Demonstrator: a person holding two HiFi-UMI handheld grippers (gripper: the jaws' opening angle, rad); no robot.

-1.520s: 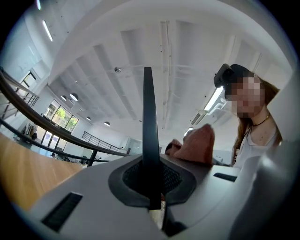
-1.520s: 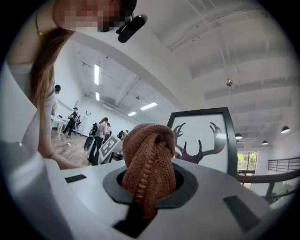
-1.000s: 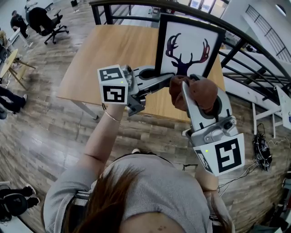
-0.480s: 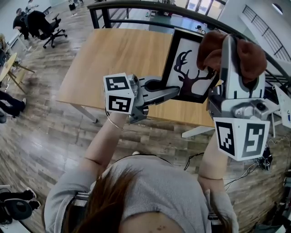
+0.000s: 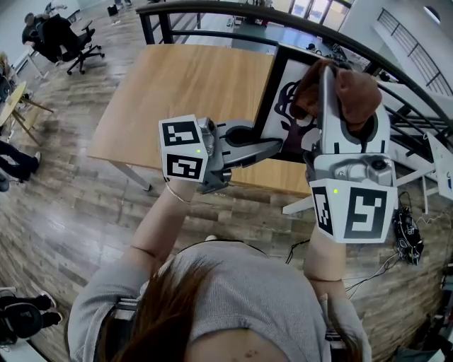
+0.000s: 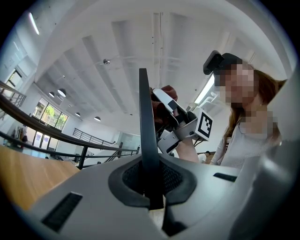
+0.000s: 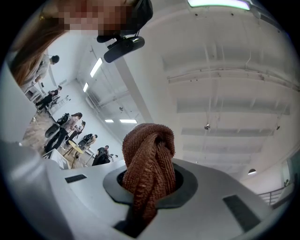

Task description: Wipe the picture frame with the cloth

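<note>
A black picture frame (image 5: 282, 120) with a dark deer silhouette on white stands tilted over the wooden table's (image 5: 177, 85) right end. My left gripper (image 5: 274, 146) is shut on the frame's lower left edge. In the left gripper view the frame (image 6: 145, 122) runs edge-on up from between the left gripper's (image 6: 151, 187) jaws. My right gripper (image 5: 331, 79) is shut on a bunched brown cloth (image 5: 343, 88). The cloth overlaps the frame's upper right part; whether it touches I cannot tell. In the right gripper view the cloth (image 7: 150, 154) bulges out of the right gripper (image 7: 146, 187).
A dark metal railing (image 5: 212, 10) curves behind the table and down the right side. Office chairs (image 5: 67, 32) and seated people are far left on the wood floor. Cables (image 5: 407, 230) lie on the floor at the right.
The right gripper has lifted the cloth from the frame's lower edge to its upper right part. The frame has shifted right and tilted, and the left gripper has kept its hold.
</note>
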